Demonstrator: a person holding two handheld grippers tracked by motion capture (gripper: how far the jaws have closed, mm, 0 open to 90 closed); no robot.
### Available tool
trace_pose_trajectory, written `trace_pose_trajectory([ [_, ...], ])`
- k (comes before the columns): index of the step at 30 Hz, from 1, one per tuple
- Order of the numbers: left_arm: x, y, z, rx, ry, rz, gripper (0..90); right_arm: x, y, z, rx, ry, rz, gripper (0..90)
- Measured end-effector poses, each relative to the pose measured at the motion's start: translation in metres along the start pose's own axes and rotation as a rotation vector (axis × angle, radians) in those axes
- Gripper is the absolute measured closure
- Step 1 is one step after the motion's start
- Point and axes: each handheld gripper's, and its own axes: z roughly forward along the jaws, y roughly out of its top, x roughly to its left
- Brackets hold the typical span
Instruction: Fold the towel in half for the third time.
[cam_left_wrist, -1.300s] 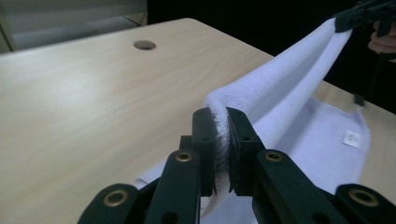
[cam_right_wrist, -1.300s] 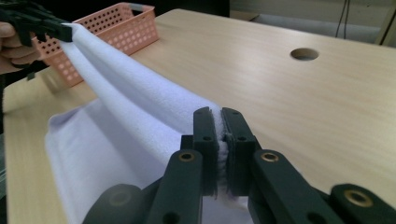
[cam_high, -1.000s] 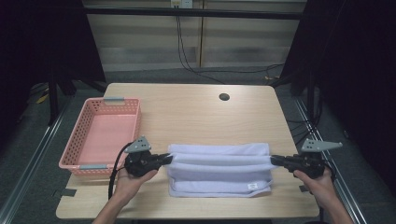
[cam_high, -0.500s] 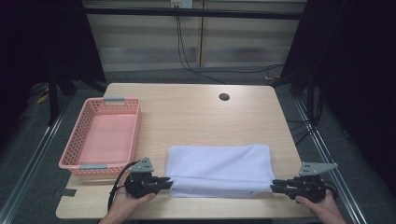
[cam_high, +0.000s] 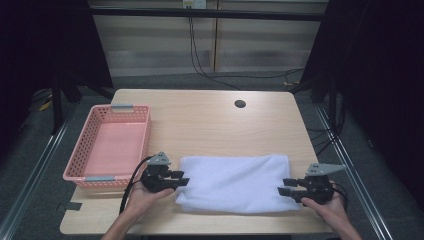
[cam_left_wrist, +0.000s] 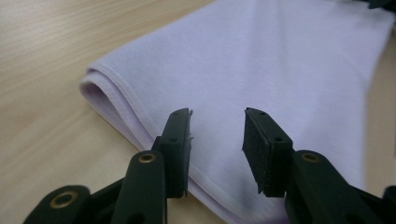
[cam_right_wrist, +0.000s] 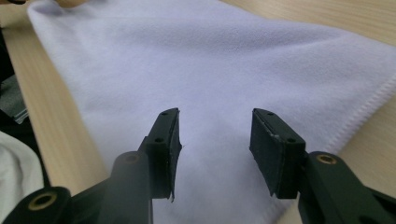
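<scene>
A folded pale lavender towel (cam_high: 235, 181) lies flat near the table's front edge. My left gripper (cam_high: 183, 181) sits at its left end, its jaws having just been opening. In the left gripper view the towel's folded corner (cam_left_wrist: 261, 70) lies below and beyond the open left gripper (cam_left_wrist: 217, 140), with nothing pinched. My right gripper (cam_high: 284, 190) rests at the towel's right front corner, its jaws also having just been opening. The right gripper view has the towel (cam_right_wrist: 187, 70) spread under the open right gripper (cam_right_wrist: 215, 144), the pads clear of the cloth.
A pink plastic basket (cam_high: 76, 159) stands on the table's left side, its inside bare. A dark round hole (cam_high: 240, 104) marks the wooden tabletop (cam_high: 210, 125) at the back. Cables hang behind the table; dark floor surrounds it.
Both grippers came toward the front edge and down, laying the top layer over so the towel sits flat. Both sets of jaws went from shut on the towel's ends to open.
</scene>
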Motion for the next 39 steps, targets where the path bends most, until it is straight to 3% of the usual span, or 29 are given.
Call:
trace_pose_trajectory([
  [2, 0.006, 0.000, 0.008, 0.004, 0.005, -0.027, 61.1, -0.003, 0.004, 0.010, 0.018, -0.013, 0.004, 50.6],
  [3, 0.009, -0.002, 0.012, 0.036, 0.015, -0.016, 60.8, -0.005, 0.007, 0.014, 0.020, -0.013, 0.003, 50.3],
  [4, 0.009, -0.003, 0.014, 0.041, 0.014, -0.008, 60.7, -0.008, 0.010, 0.020, 0.036, -0.049, 0.007, 47.7],
  [7, 0.008, -0.004, 0.014, 0.039, 0.010, -0.006, 57.8, -0.013, 0.012, 0.030, 0.050, -0.069, 0.007, 45.7],
  [9, 0.006, -0.005, 0.015, 0.038, 0.011, -0.003, 55.4, -0.013, 0.010, 0.036, 0.089, -0.082, -0.006, 44.7],
  [11, 0.004, -0.005, 0.016, 0.041, 0.019, -0.006, 55.1, -0.012, 0.006, 0.039, 0.086, -0.102, -0.023, 46.0],
  [16, -0.005, -0.002, 0.021, 0.060, 0.032, 0.022, 56.5, -0.010, 0.004, 0.036, 0.110, -0.164, -0.069, 63.9],
  [17, -0.007, -0.001, 0.023, 0.058, 0.025, 0.035, 56.3, -0.011, 0.004, 0.035, 0.110, -0.162, -0.061, 65.8],
  [19, -0.007, 0.000, 0.026, 0.054, 0.008, 0.022, 55.5, -0.015, 0.003, 0.033, 0.109, -0.159, -0.046, 69.4],
  [22, -0.005, 0.005, 0.033, 0.044, -0.028, 0.004, 54.5, -0.021, 0.002, 0.028, 0.111, -0.175, -0.038, 69.8],
  [25, -0.008, 0.015, 0.039, 0.077, -0.040, 0.003, 50.8, -0.025, 0.000, 0.024, 0.106, -0.183, -0.033, 68.7],
  [27, -0.009, 0.018, 0.039, 0.079, -0.039, -0.002, 49.5, -0.025, -0.002, 0.021, 0.095, -0.173, -0.024, 62.0],
  [29, -0.009, 0.019, 0.039, 0.086, -0.045, -0.010, 45.1, -0.023, -0.002, 0.017, 0.083, -0.170, -0.011, 52.3],
  [32, -0.010, 0.022, 0.033, 0.069, -0.022, -0.010, 40.0, -0.013, -0.001, 0.003, 0.015, -0.158, 0.001, 47.4],
  [35, -0.004, 0.029, 0.024, 0.042, -0.003, -0.019, 35.0, 0.004, -0.002, -0.007, -0.026, -0.147, -0.001, 43.8],
  [39, 0.006, 0.041, 0.016, -0.008, 0.015, -0.022, 34.2, 0.033, -0.002, -0.006, -0.034, -0.124, -0.035, 42.2],
])
